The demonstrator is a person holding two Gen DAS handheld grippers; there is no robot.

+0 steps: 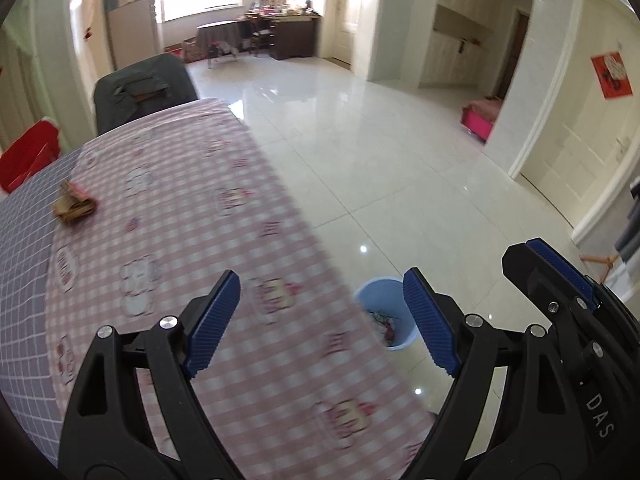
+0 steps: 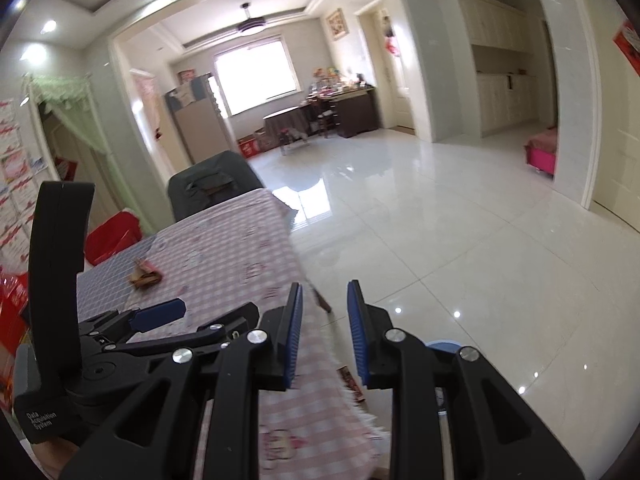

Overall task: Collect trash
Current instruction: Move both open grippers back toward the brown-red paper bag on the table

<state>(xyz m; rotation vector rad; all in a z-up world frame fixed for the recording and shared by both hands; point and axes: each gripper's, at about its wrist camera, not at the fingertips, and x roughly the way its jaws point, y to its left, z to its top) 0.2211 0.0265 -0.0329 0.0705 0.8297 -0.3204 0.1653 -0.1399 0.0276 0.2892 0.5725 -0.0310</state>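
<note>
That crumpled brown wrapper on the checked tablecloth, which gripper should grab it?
Probably the left gripper: its jaws stand wide open and empty, and the crumpled brown wrapper lies toward its side. The right gripper has its jaws narrower.

Both wrist views angled down over the table (image 1: pixel 168 200), sharing wrapper (image 2: pixel 144 277), floor, far room
</note>
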